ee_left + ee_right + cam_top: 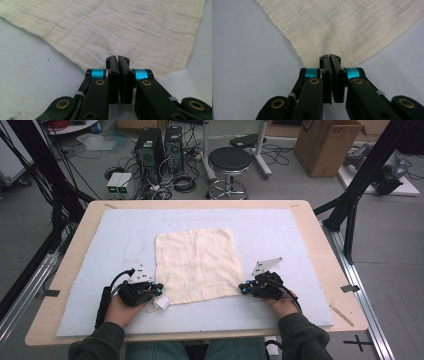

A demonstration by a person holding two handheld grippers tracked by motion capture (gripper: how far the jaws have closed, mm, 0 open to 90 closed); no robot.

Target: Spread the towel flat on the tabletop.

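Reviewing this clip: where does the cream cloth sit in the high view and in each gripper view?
High view: the cloth lies flat mid-table on the pale blue mat, between the left gripper and right gripper.
Left gripper view: it fills the upper picture, one corner at the closed jaws.
Right gripper view: it spreads across the top, narrowing to a corner at the closed jaws.
Shared landmark: the mat.

Two forearms low and near, left hand-held gripper (159, 290) and right hand-held gripper (242, 289) pointing inward, jaws squeezed together, maybe pinching something thin.
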